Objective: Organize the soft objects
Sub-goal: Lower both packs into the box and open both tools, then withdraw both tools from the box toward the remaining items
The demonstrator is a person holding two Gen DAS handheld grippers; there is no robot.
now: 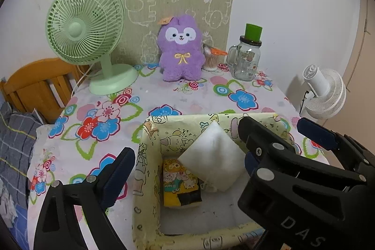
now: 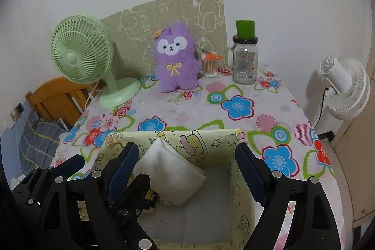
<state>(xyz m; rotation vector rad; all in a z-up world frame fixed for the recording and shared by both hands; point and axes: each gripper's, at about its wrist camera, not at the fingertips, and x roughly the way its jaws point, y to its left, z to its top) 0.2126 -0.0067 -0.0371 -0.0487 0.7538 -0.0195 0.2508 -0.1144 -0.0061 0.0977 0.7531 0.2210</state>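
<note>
Both your claws hang spread and empty over the pale yellow cartoon-print fabric box, where the white soft pouch already leans. I judge the purple plush rabbit, upright at the far surface, is next: reach far and pinch its body.

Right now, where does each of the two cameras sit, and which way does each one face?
Left wrist: rides on the left hand-held gripper, facing down over the yellow storage box toward the wall; its own open fingers and the right hand-held gripper show.
Right wrist: rides on the right hand-held gripper, over the same box; its open fingers and the left one's finger show.
Shared: white pillow, purple plush toy, green desk fan, glass jar mug.
</note>
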